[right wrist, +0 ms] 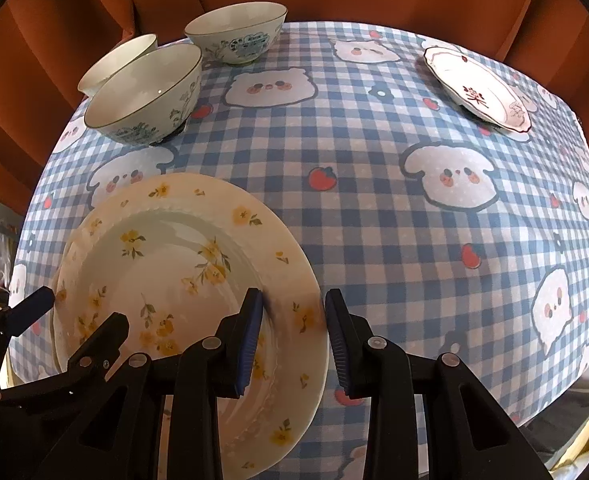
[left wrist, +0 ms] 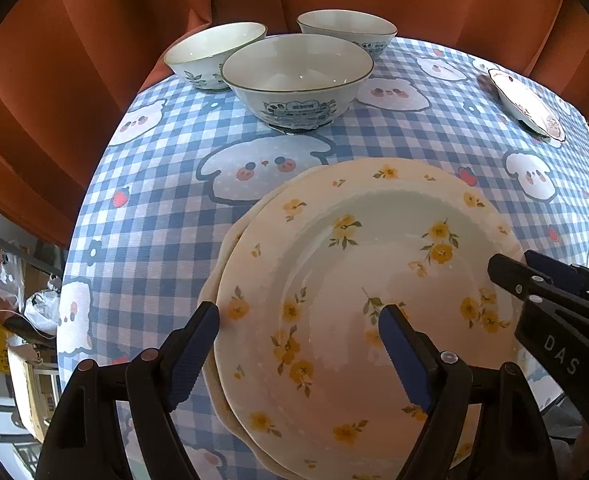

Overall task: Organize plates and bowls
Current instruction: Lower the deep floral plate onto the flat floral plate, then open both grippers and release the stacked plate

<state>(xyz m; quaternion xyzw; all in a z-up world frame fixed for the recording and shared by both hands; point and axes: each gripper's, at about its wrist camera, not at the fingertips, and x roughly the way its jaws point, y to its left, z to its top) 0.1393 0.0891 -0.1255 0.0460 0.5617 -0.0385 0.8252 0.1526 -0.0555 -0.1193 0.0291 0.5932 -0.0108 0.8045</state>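
While the right tongs pinch: the right tongs (right wrist: 294,300) are clenched on the right rim of the top plate (right wrist: 166,248), one pad on the inside and one on the outside edge.
Left tongs: the left tongs (left wrist: 298,316) are released and wide. One finger is just outside the left rim and one is over the middle of the plate. They grasp nothing.
Where the plates are: the top plate with yellow flowers lies on a lower plate (left wrist: 238,232) of the same kind, near and a bit to the left on the surface (left wrist: 154,200).
Other dishes: three bowls (left wrist: 294,68) stand close together at the far left. One pink plate (right wrist: 478,84) lies alone at the far right, well apart.
Step in hand: I think it is fixing the plate pile, or getting hold of it to move it.
Next move: I think the left tongs need to close on the left rim, so both sides are held. Go slow and keep the plates flat, since they can slip and chip.
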